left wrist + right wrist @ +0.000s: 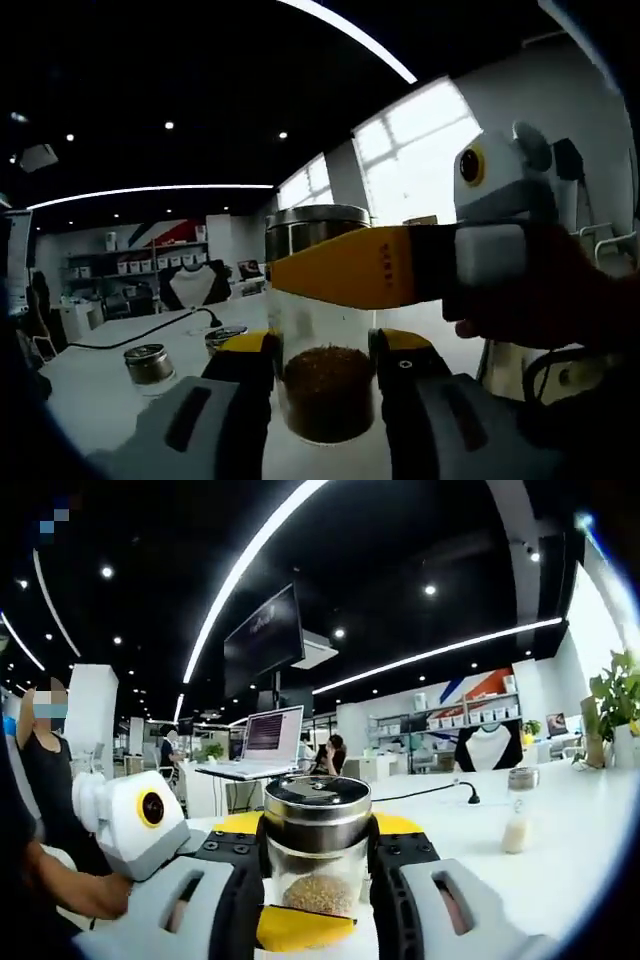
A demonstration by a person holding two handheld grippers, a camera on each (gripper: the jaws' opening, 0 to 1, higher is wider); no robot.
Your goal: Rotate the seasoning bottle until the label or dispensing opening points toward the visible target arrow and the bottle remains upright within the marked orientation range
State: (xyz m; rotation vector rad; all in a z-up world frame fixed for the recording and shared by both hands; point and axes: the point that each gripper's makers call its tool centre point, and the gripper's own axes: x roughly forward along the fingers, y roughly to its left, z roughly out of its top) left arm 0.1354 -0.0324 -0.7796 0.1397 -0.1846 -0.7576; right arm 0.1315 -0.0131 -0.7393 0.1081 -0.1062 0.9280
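Observation:
The seasoning bottle [325, 395] is a clear glass jar with brown grains and a steel lid [316, 216], standing upright on the white table [95, 395]. My left gripper [322, 347] is shut on its lower part, one yellow-tipped jaw pressed to each side. From the right, my right gripper's yellow finger [370, 268] crosses the bottle's upper glass. In the right gripper view the same bottle [318, 865] sits between the jaws of my right gripper [318, 832], shut just under the lid [316, 798]. The left gripper's yellow finger [300, 927] lies across the bottle's base.
Two small lidded jars [148, 362] [225, 337] and a black cable [130, 333] lie on the table to the left. Another bottle with pale contents [517, 825] stands to the right on the table [570, 880]. A laptop [268, 738], a plant [615, 695] and a person [45, 780] are nearby.

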